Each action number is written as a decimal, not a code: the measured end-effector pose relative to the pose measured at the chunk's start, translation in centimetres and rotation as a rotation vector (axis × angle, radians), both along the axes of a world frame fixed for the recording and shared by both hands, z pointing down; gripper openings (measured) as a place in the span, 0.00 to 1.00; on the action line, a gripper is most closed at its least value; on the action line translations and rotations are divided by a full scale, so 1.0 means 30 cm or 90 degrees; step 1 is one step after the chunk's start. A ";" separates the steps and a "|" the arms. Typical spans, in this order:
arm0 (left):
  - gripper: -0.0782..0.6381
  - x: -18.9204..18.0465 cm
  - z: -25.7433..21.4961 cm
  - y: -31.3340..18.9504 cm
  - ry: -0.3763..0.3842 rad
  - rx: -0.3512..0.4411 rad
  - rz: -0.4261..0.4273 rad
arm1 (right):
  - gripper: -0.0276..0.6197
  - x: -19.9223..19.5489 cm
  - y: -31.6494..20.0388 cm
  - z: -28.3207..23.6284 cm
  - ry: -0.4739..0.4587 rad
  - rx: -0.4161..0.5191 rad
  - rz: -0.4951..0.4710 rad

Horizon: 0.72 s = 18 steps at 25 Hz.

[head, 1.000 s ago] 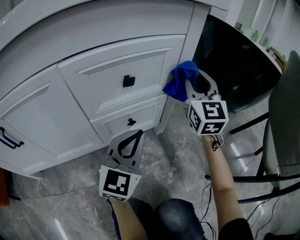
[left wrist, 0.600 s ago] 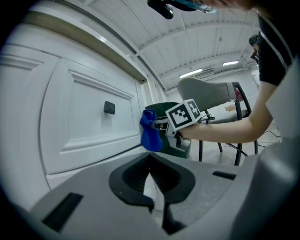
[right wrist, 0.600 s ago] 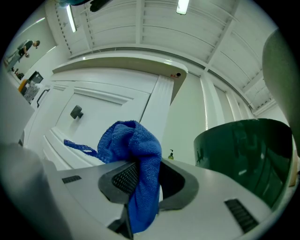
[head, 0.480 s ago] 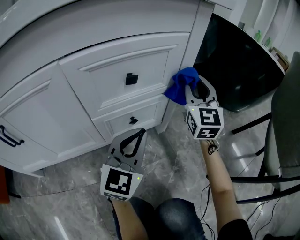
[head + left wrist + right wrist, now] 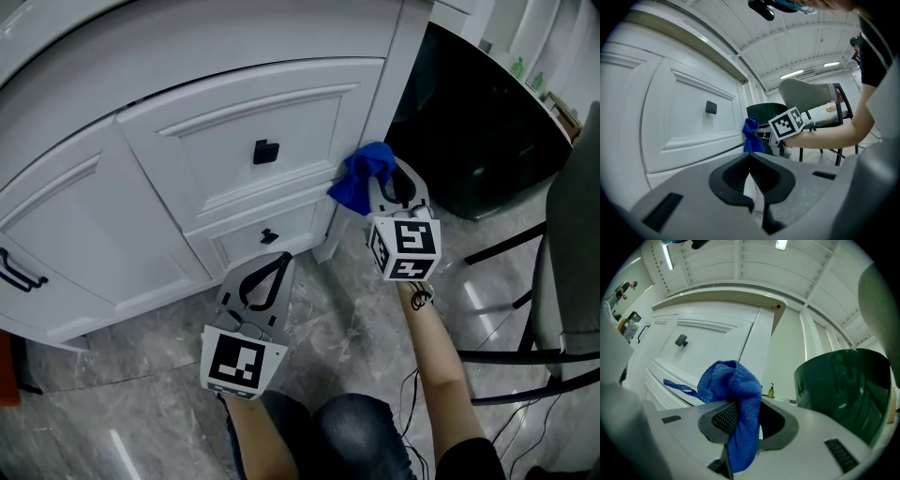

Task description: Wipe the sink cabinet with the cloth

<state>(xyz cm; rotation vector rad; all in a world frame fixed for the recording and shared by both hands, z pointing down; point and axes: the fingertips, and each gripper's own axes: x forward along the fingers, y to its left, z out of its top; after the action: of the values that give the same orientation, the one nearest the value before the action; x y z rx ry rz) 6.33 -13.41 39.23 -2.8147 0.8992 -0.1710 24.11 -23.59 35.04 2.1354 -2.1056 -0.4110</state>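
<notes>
Step in hand: wiping the sink cabinet point(image 5: 112, 216) at its right edge, where the upper drawer point(image 5: 234, 117) meets the corner post point(image 5: 380, 103); judged mid-task.
Cloth: blue cloth point(image 5: 359, 178), bunched into a wad, at the drawer's lower right corner; looks pressed to the white panel in the head view, though contact cannot be confirmed.
Right jaws: right gripper point(image 5: 384, 180) clamped on the cloth, wad bulging above the tips, one fold hanging down between them.
Left jaws: left gripper point(image 5: 273, 266) closed, nothing held; only the white cabinet front seen beyond the tips.
Right arm pose: bare forearm stretched forward and up from the lower right, wrist roughly in line, marker cube facing the head camera, jaws aimed at the cabinet corner.
Left arm pose: drawn in low above the knee, jaws pointing at the lower drawer point(image 5: 272, 234), apart from it, idle.
Next move calls for: a sideways sweep leftward across the drawer face, wad leading so that fabric and not the hard tips meets the paint; a steady clamp; a detour round the black knob point(image 5: 266, 151).
Nearby: dark bin point(image 5: 478, 131) just right of the post, chair point(image 5: 567, 244) farther right; little elbow room on that side.
</notes>
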 end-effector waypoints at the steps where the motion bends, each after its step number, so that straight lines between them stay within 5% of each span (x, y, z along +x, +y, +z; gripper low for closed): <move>1: 0.11 0.000 -0.001 0.000 0.001 0.001 0.000 | 0.22 0.000 0.000 0.006 0.000 0.000 0.001; 18: 0.11 -0.002 0.000 -0.008 0.014 -0.003 -0.001 | 0.22 -0.006 -0.003 0.154 0.031 -0.023 0.028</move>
<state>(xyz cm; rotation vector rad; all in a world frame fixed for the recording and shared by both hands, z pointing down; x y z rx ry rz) 6.25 -13.63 39.23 -2.8258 0.9058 -0.1437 23.93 -23.69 39.67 2.1252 -2.0206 -0.4136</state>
